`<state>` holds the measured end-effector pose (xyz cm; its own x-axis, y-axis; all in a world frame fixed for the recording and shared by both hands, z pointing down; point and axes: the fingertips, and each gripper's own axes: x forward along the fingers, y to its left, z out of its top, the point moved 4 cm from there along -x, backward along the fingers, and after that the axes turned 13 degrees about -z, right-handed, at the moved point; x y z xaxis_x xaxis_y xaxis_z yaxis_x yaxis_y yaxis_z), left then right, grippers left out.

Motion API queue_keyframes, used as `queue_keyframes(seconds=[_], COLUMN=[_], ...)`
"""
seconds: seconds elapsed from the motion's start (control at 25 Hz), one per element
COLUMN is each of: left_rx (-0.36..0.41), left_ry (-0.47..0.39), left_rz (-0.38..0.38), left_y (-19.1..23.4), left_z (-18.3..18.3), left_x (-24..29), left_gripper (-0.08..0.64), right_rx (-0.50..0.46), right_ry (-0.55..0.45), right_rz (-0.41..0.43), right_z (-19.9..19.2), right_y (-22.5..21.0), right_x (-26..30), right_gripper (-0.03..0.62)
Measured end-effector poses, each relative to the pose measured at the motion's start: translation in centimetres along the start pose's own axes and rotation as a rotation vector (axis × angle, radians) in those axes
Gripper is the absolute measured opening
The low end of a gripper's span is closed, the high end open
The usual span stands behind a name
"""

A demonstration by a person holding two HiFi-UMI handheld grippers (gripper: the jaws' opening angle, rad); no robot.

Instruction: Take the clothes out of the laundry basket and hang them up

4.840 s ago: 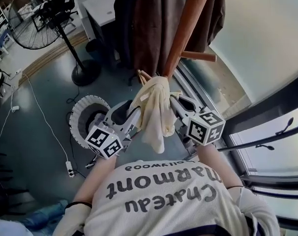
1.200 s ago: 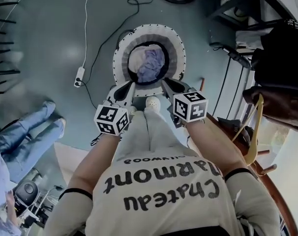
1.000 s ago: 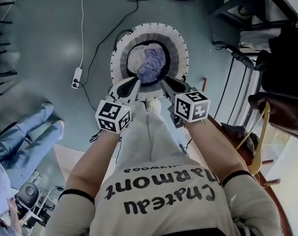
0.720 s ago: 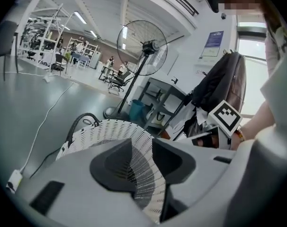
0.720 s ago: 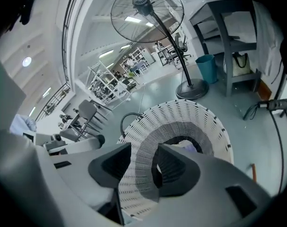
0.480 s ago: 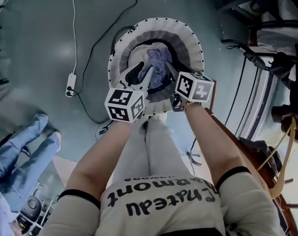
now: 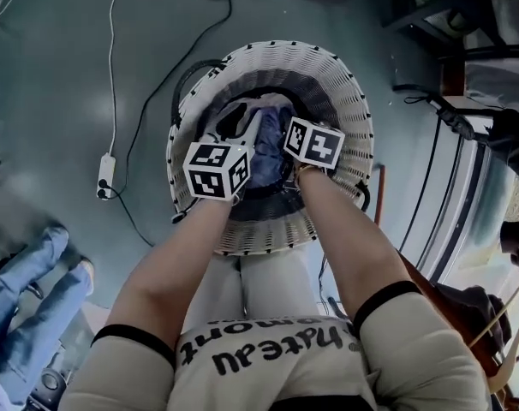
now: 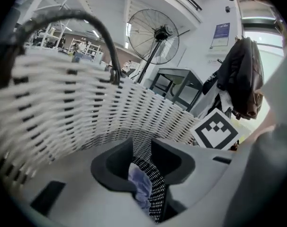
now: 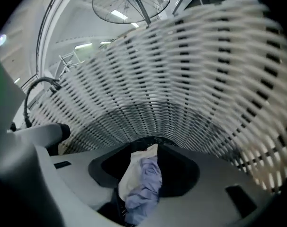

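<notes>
A white woven laundry basket point(image 7: 328, 67) stands on the floor below me, and both grippers reach down into it. At its bottom lies a lavender cloth point(image 7: 266, 148) with other garments. My left gripper point(image 7: 247, 131) is open; its jaws have just opened and then drawn in a little. Lavender cloth point(image 8: 139, 188) and a black-and-white dotted fabric point(image 8: 156, 186) show in the gap between them. My right gripper point(image 7: 281, 157) is open too, its jaws having just been opening. Lavender cloth point(image 9: 146, 183) and a cream piece point(image 9: 134, 167) lie between its jaws. The basket wall point(image 9: 181, 79) fills the right gripper view.
A power strip point(image 7: 105, 175) and its cable lie on the floor left of the basket. A person's jeans-clad legs point(image 7: 24, 298) are at the lower left. Wooden coat-stand legs point(image 7: 452, 302) rise at the right. A standing fan point(image 8: 153, 34) and a hung dark jacket point(image 8: 240, 74) lie beyond the basket.
Both grippers have dropped from above the basket's rim down into it, and the basket looks larger and nearer. Their jaws stood together a second ago and are now apart.
</notes>
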<state>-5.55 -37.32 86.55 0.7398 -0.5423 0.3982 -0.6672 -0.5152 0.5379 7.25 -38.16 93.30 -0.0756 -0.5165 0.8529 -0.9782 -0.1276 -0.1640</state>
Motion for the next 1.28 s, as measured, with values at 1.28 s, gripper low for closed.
queue_keyframes(seconds=[1.28], left_rx=[-0.012], left_ry=[-0.090], left_rz=[-0.041], left_y=[5.8], left_z=[-5.8], left_x=[5.0], left_gripper=[0.173], right_rx=[-0.162], right_ry=[0.120], right_rz=[-0.173], right_z=[-7.6], right_y=[-3.3], right_x=[16.4], right_gripper=[0.048])
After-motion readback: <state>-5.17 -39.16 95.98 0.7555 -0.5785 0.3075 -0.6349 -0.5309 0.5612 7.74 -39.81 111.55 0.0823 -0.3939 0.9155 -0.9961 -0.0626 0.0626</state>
